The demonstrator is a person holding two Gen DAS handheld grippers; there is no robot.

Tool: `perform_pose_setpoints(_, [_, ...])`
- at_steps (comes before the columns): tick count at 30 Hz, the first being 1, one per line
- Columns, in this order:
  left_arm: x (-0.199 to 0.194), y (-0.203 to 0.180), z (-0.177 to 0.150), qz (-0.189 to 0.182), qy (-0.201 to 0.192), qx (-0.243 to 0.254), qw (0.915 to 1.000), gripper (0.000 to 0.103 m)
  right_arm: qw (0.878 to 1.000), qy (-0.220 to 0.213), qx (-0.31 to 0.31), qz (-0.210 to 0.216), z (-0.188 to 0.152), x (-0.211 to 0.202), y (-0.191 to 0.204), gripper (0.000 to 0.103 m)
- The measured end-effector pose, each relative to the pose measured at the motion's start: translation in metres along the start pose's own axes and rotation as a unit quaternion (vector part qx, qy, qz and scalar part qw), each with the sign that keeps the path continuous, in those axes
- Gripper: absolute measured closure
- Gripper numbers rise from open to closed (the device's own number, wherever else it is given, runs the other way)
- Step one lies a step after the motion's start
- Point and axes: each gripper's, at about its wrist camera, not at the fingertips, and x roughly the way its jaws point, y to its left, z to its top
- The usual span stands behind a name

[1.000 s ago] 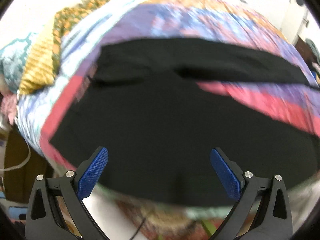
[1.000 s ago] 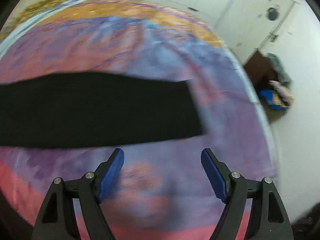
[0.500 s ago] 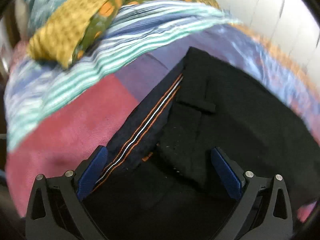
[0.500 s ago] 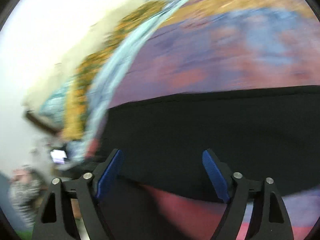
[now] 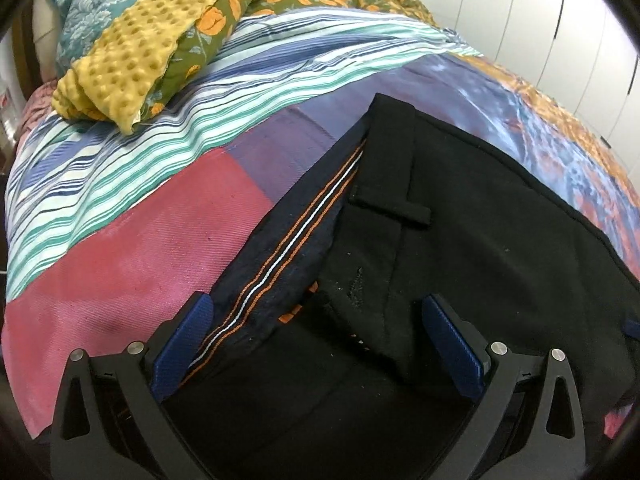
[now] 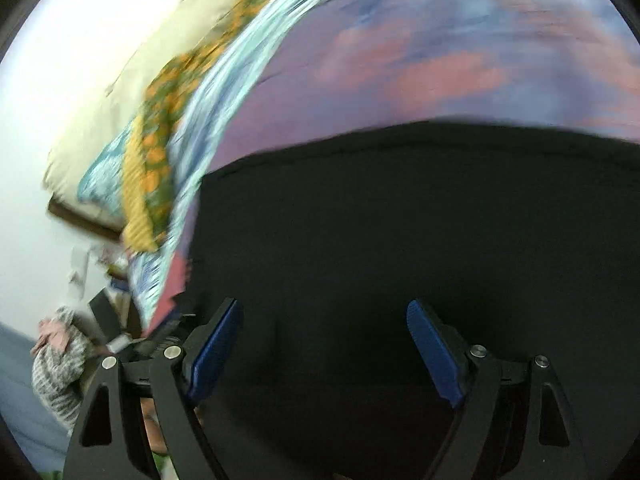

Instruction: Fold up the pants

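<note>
Black pants (image 5: 472, 240) lie flat on a patchwork bedspread (image 5: 132, 256). The waistband (image 5: 288, 240) is folded open and shows a dark lining with orange and white stripes. My left gripper (image 5: 320, 344) is open and empty, low over the waistband, which runs between its blue pads. My right gripper (image 6: 324, 348) is open and empty, close above the black cloth of the pants (image 6: 400, 220); that view is blurred by motion.
A yellow dotted blanket (image 5: 136, 48) and a teal pillow (image 5: 80, 16) are heaped at the head of the bed. White wardrobe doors (image 5: 560, 40) stand beyond the far side. The bed's edge (image 6: 168, 280) and floor clutter show at the left of the right wrist view.
My left gripper swung from a wide view of the pants down to the waistband and now holds there. My right gripper swung left from the leg end to over the pants' body.
</note>
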Motion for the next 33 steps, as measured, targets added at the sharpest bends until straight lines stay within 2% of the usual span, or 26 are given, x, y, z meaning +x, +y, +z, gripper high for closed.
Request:
perform_pose_setpoints(3, [0.0, 0.0, -0.001, 0.0, -0.002, 0.001, 1.0, 0.0, 0.996, -0.041, 0.041, -0.06, 0.003, -0.064, -0.082, 0.019])
perform_pose_setpoints(6, [0.001, -0.001, -0.001, 0.003, -0.002, 0.003, 1.0, 0.0, 0.983, -0.083, 0.067, -0.151, -0.001, -0.138, -0.158, 0.019])
perform_pose_setpoints(8, [0.001, -0.001, -0.001, 0.003, -0.002, 0.004, 1.0, 0.0, 0.963, -0.092, 0.101, -0.232, -0.01, -0.184, -0.208, 0.019])
perform_pose_setpoints(10, [0.002, -0.001, 0.0, 0.004, -0.002, 0.006, 1.0, 0.0, 0.939, -0.1, 0.147, -0.294, -0.025, -0.226, -0.248, 0.019])
perform_pose_setpoints(11, [0.003, -0.002, 0.0, 0.004, -0.002, 0.006, 1.0, 0.0, 0.919, -0.11, 0.175, -0.336, -0.038, -0.253, -0.265, 0.019])
perform_pose_setpoints(13, [0.003, -0.002, 0.0, 0.004, -0.002, 0.006, 1.0, 0.0, 0.902, -0.131, 0.199, -0.36, -0.057, -0.284, -0.276, 0.019])
perform_pose_setpoints(15, [0.003, -0.002, 0.0, 0.004, -0.002, 0.006, 1.0, 0.0, 0.896, -0.158, 0.207, -0.359, -0.081, -0.31, -0.271, 0.019])
perform_pose_setpoints(17, [0.003, -0.001, 0.0, 0.003, -0.002, 0.006, 1.0, 0.0, 0.9, -0.183, 0.198, -0.342, -0.111, -0.322, -0.25, 0.018])
perform_pose_setpoints(19, [0.004, -0.002, 0.0, 0.003, -0.002, 0.006, 1.0, 0.0, 0.909, -0.194, 0.189, -0.316, -0.14, -0.319, -0.223, 0.018])
perform_pose_setpoints(24, [0.004, -0.002, 0.0, 0.004, -0.002, 0.006, 1.0, 0.0, 0.943, -0.187, 0.143, -0.234, -0.204, -0.275, -0.132, 0.015])
perform_pose_setpoints(28, [0.003, -0.002, 0.0, 0.004, -0.002, 0.006, 1.0, 0.0, 0.966, -0.155, 0.069, -0.193, -0.222, -0.23, -0.058, 0.015])
perform_pose_setpoints(33, [0.003, -0.002, 0.0, 0.004, -0.002, 0.006, 1.0, 0.0, 0.983, -0.139, 0.005, -0.116, -0.225, -0.175, 0.026, 0.014])
